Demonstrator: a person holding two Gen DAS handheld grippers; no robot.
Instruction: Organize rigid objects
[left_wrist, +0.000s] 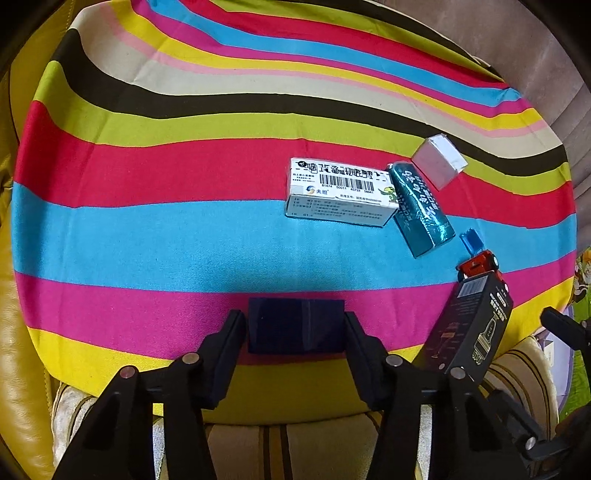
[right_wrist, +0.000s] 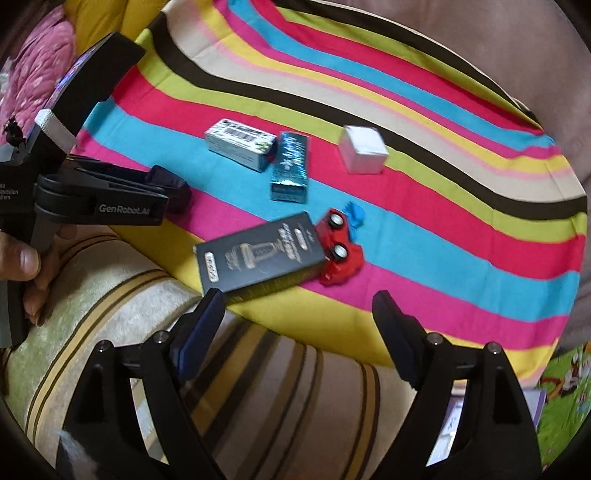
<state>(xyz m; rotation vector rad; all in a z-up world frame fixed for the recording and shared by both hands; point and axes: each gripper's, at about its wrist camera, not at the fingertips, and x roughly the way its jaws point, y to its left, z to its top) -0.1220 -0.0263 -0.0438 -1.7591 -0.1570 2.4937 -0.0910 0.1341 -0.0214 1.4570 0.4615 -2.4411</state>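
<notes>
Now left gripper (left_wrist: 295, 326) clamps dark box (left_wrist: 296, 325) on striped cloth (left_wrist: 147, 236).
Right gripper (right_wrist: 299, 306) wide, near black box (right_wrist: 258, 254) touching red car (right_wrist: 340, 247).

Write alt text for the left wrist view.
The left gripper is shut on a dark box above a striped cloth. Farther off lie a white barcoded box, teal carton, and small white box.

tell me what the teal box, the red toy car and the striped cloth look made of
Teal box: probably cardboard with a shiny foil finish; it glints.
Red toy car: likely moulded plastic, smooth and glossy, lying wheels up.
Striped cloth: woven fabric, matte, with visible weave.
</notes>
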